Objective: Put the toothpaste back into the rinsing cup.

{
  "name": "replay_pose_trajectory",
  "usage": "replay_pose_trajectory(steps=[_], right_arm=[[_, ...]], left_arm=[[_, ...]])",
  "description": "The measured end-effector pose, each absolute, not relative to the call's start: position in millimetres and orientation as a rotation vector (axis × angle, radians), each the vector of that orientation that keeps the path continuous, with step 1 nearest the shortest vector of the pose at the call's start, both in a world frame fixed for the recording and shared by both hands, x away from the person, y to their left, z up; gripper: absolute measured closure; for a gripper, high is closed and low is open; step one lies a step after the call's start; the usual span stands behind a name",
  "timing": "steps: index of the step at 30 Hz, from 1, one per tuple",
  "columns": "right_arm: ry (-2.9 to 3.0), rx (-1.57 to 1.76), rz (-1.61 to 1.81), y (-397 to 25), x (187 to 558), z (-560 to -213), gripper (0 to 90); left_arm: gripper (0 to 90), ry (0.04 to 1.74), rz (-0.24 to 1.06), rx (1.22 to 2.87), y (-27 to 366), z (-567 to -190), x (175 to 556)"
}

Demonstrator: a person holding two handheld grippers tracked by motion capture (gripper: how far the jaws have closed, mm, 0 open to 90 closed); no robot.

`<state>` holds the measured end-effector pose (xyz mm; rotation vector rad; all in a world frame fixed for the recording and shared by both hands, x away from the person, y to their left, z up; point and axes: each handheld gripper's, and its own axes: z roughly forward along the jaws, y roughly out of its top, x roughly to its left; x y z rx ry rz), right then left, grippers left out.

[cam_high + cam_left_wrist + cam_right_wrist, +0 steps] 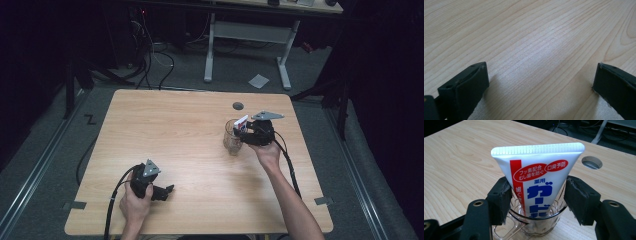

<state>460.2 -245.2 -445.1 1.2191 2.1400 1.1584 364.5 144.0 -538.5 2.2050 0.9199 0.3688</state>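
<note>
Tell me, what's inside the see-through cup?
A white toothpaste tube stands in the glass cup, crimped end up, between the right gripper jaws. Its lower end is blurred behind the glass, so the cap cannot be made out.

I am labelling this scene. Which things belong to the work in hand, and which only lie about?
In the work:
toothpaste tube
glass cup
right tongs, either side of the tube

Lying about:
left tongs, open over bare table
paper scrap on the floor
</note>
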Motion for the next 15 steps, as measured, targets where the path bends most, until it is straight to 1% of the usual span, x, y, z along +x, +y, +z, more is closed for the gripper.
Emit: replay_pose_trajectory(steps=[15], right_arm=[[2.11,1.258,1.25,-261,453,-440,33.3]], left_arm=[[0.3,0.927,0.366,2.201,144,-539,365]])
